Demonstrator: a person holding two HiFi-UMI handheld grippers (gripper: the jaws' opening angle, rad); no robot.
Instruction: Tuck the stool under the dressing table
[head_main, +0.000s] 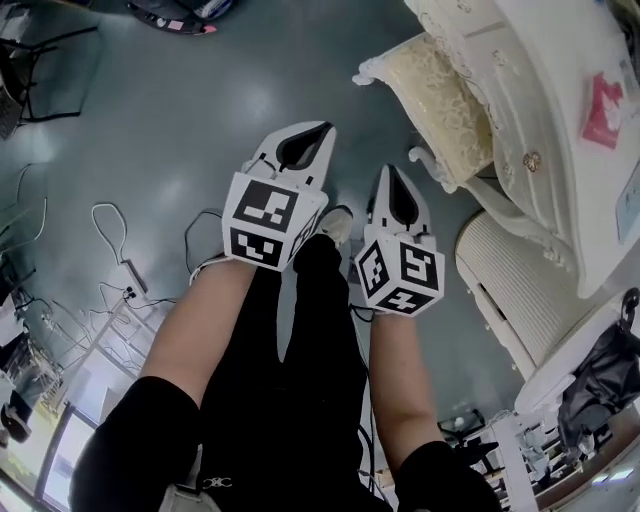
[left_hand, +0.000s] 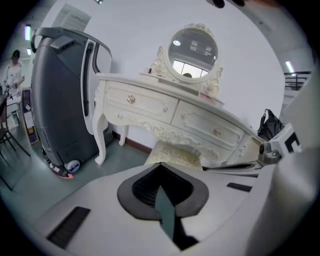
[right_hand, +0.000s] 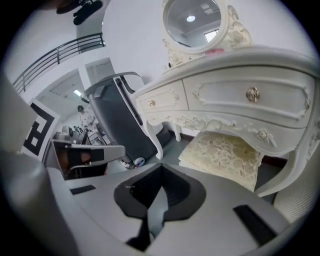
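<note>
The stool (head_main: 440, 100) has a cream patterned cushion and white curved legs; it stands partly beneath the white carved dressing table (head_main: 545, 90). In the left gripper view the stool (left_hand: 175, 154) shows under the table's drawers (left_hand: 165, 107), straight beyond the jaws. The right gripper view has the stool's cushion (right_hand: 225, 152) below the table front (right_hand: 225, 95). My left gripper (head_main: 318, 127) and right gripper (head_main: 390, 170) are held side by side above the grey floor, short of the stool, touching nothing. Both are shut and empty, as seen at the left gripper (left_hand: 160, 165) and the right gripper (right_hand: 161, 166).
A tall dark grey machine (left_hand: 60, 100) stands left of the table. An oval mirror (left_hand: 192, 47) sits on the tabletop. Cables (head_main: 120, 260) trail over the floor at the left. A white ribbed unit (head_main: 520, 290) and a black bag (head_main: 600, 380) are at the right.
</note>
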